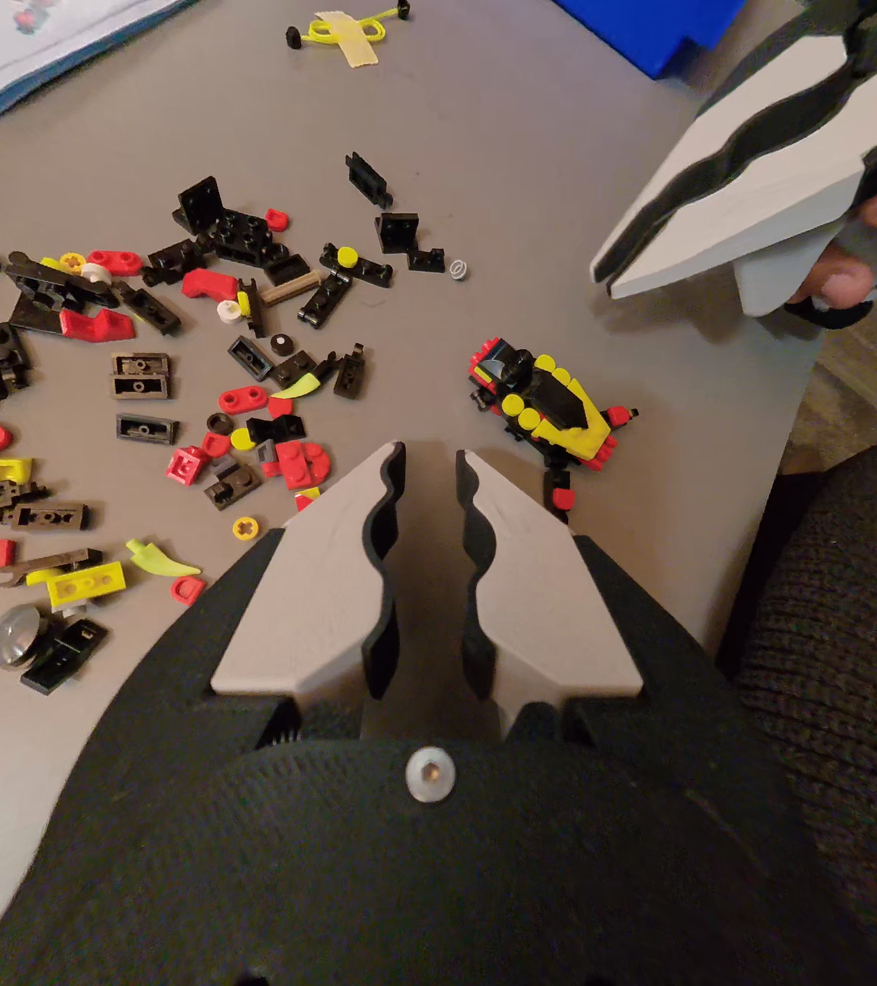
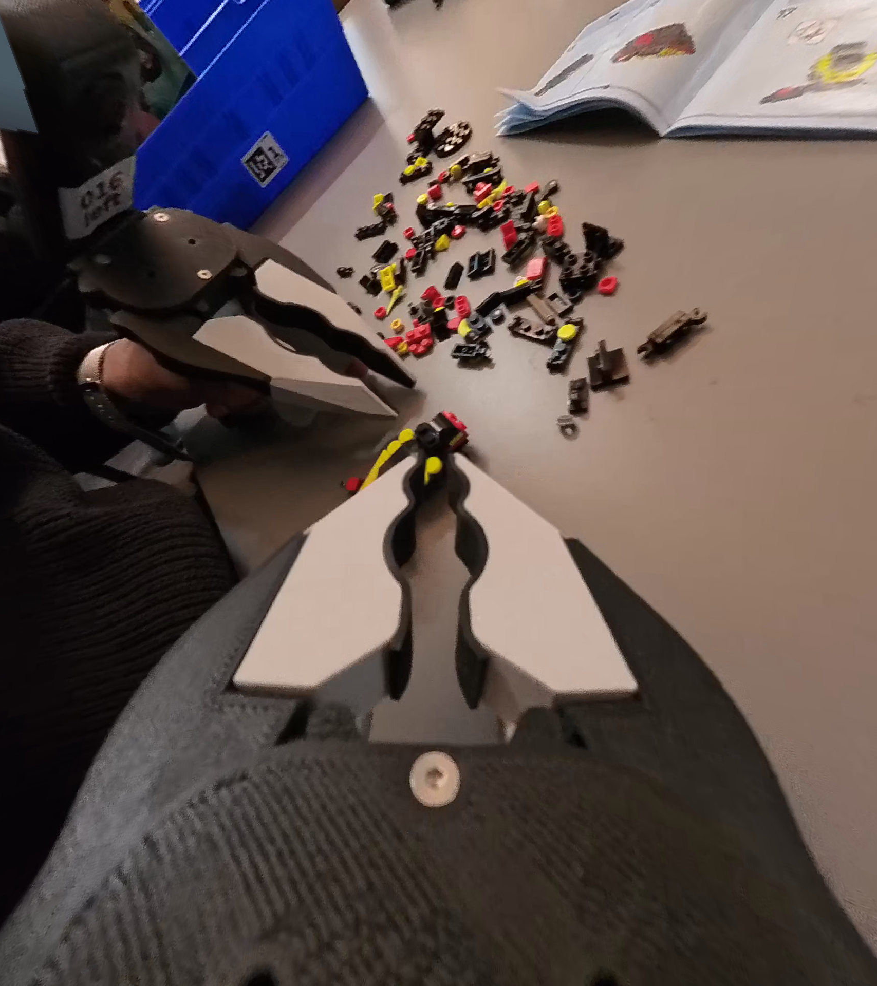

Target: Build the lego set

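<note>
A small built brick model [image 1: 548, 411], yellow, black and red, lies on the grey table [image 1: 505, 160] near its right edge. My left gripper [image 1: 429, 452] is open and empty, with bare table between its fingers, just left of and short of the model. It also shows in the right wrist view [image 2: 404, 397], low over the table. My right gripper [image 1: 601, 280] hovers beyond the model with its jaws a narrow slit apart and nothing between them. In the right wrist view the model [image 2: 444, 427] shows past my right gripper [image 2: 433, 469], apart from its fingers.
A pile of loose red, black and yellow bricks [image 1: 244, 373] spreads to the left of the model. An open instruction booklet [image 1: 25, 48] lies at the far left, a blue bin [image 1: 649, 32] at the back. A yellow-green cord with tape [image 1: 350, 29] lies far off. A dark sleeve [image 1: 852, 640] is beyond the table edge. The left gripper's tips are roughly 8 centimeters from the right gripper's.
</note>
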`<move>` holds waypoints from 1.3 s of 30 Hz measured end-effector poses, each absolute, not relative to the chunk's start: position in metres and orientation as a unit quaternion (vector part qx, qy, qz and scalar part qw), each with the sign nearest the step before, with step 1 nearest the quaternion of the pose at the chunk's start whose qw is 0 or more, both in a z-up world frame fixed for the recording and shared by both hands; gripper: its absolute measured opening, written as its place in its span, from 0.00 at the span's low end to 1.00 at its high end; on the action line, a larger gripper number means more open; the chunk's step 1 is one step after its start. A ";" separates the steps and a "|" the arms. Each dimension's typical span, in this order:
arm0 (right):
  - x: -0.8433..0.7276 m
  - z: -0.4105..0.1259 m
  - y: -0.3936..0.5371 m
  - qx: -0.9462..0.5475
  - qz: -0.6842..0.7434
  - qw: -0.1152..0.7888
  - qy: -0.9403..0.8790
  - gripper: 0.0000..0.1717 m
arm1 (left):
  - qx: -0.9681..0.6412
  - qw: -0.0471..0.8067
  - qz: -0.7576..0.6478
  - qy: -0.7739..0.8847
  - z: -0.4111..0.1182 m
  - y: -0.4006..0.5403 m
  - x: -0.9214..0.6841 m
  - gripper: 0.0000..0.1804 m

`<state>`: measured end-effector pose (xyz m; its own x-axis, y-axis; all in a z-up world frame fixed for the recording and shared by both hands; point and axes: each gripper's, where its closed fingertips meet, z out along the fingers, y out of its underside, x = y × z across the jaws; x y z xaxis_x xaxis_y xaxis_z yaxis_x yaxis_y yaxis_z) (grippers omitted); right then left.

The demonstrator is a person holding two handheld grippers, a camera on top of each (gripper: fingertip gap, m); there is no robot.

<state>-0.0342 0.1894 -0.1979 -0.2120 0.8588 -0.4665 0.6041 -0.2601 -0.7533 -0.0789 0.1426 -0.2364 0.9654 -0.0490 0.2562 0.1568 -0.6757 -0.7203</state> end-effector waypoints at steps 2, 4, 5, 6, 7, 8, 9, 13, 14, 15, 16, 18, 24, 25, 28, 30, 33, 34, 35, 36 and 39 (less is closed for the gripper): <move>-0.033 -0.199 0.187 -0.612 0.499 0.123 -0.601 0.02 | -0.908 0.400 -0.125 -0.023 -0.237 0.143 -0.077 0.09; -0.032 -0.199 0.186 -0.609 0.493 0.130 -0.608 0.00 | -0.908 0.402 -0.119 -0.015 -0.236 0.142 -0.076 0.09; -0.032 -0.198 0.185 -0.606 0.492 0.133 -0.612 0.00 | -0.908 0.402 -0.117 -0.013 -0.236 0.142 -0.075 0.09; -0.032 -0.197 0.183 -0.602 0.491 0.135 -0.615 0.00 | -0.908 0.403 -0.115 -0.011 -0.236 0.142 -0.075 0.09; -0.031 -0.197 0.181 -0.599 0.489 0.135 -0.619 0.00 | -0.908 0.403 -0.115 -0.010 -0.236 0.142 -0.075 0.09; -0.031 -0.198 0.179 -0.597 0.486 0.136 -0.624 0.00 | -0.908 0.402 -0.116 -0.010 -0.236 0.142 -0.074 0.09; -0.031 -0.198 0.177 -0.594 0.481 0.140 -0.630 0.00 | -0.909 0.398 -0.120 -0.009 -0.237 0.141 -0.072 0.10; -0.027 -0.199 0.173 -0.573 0.456 0.161 -0.662 0.00 | -0.908 0.402 -0.117 -0.006 -0.236 0.140 -0.070 0.11; -0.023 -0.198 0.168 -0.560 0.454 0.158 -0.675 0.00 | -0.908 0.404 -0.113 -0.005 -0.236 0.140 -0.070 0.11; -0.021 -0.197 0.165 -0.553 0.450 0.156 -0.683 0.00 | -0.908 0.405 -0.110 -0.003 -0.235 0.140 -0.070 0.11; -0.020 -0.195 0.163 -0.547 0.447 0.159 -0.690 0.00 | -0.908 0.405 -0.107 -0.001 -0.236 0.140 -0.070 0.11; -0.018 -0.193 0.162 -0.533 0.436 0.175 -0.703 0.00 | -0.909 0.405 -0.101 0.004 -0.236 0.140 -0.069 0.11; -0.015 -0.201 0.170 -0.512 0.378 0.219 -0.740 0.00 | -0.911 0.404 -0.088 0.010 -0.236 0.140 -0.069 0.11; -0.014 -0.205 0.169 -0.515 0.373 0.207 -0.743 0.00 | -0.912 0.399 -0.089 0.010 -0.238 0.140 -0.069 0.11; -0.012 -0.207 0.162 -0.516 0.399 0.170 -0.739 0.00 | -0.912 0.397 -0.100 0.007 -0.238 0.140 -0.068 0.11; -0.012 -0.201 0.157 -0.507 0.422 0.160 -0.734 0.00 | -0.909 0.402 -0.108 -0.002 -0.236 0.140 -0.070 0.11; -0.010 -0.205 0.157 -0.506 0.408 0.158 -0.743 0.05 | -0.905 0.411 -0.109 -0.012 -0.233 0.139 -0.073 0.09; -0.010 -0.208 0.157 -0.509 0.397 0.160 -0.747 0.07 | -0.906 0.408 -0.108 -0.012 -0.234 0.137 -0.073 0.09; -0.010 -0.211 0.157 -0.514 0.386 0.162 -0.749 0.08 | -0.909 0.404 -0.106 -0.011 -0.236 0.134 -0.072 0.09; -0.009 -0.212 0.156 -0.520 0.378 0.163 -0.748 0.11 | -0.911 0.398 -0.105 -0.011 -0.237 0.130 -0.070 0.09; -0.003 -0.217 0.148 -0.540 0.366 0.170 -0.739 0.18 | -0.912 0.393 -0.117 -0.010 -0.233 0.119 -0.058 0.10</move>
<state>-0.0032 0.1480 -0.2166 -0.3590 0.9222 -0.1440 0.6740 0.1494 -0.7234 -0.0579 0.1195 -0.2331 0.9723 -0.0739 0.2219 0.1105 -0.6910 -0.7144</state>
